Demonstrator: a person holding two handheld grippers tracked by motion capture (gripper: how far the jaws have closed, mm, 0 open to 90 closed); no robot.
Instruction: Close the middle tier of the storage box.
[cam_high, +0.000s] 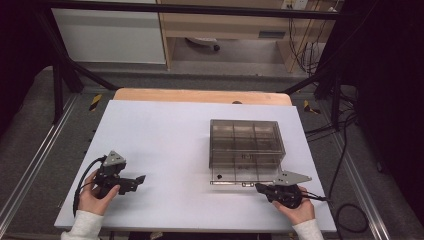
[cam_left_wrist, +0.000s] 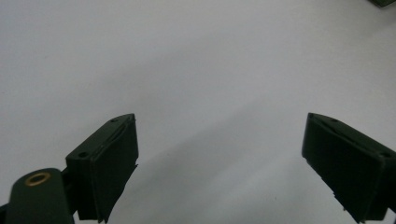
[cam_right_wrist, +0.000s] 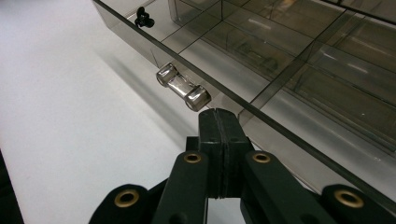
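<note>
A smoky clear compartment box (cam_high: 245, 142) sits right of the middle on the white table (cam_high: 165, 150). Its inside (cam_right_wrist: 299, 60) is split into several cells. A small clear latch (cam_right_wrist: 183, 87) hangs from its near edge, and a tiny black piece (cam_right_wrist: 144, 18) lies in a flat panel further along that edge. My right gripper (cam_right_wrist: 218, 116) is shut, with nothing showing between its jaws. Its tip is just beside the latch, under the box edge; in the high view the right gripper (cam_high: 259, 187) is at the box's front right. My left gripper (cam_left_wrist: 219, 154) stands open over bare table; the high view has the left gripper (cam_high: 141, 178) at the front left.
A wooden tabletop edge (cam_high: 200, 95) shows behind the white board. Black frame bars (cam_high: 65, 70) and cables (cam_high: 340, 150) run along both sides. A white cabinet (cam_high: 107, 35) and wooden shelving (cam_high: 225, 25) stand at the back.
</note>
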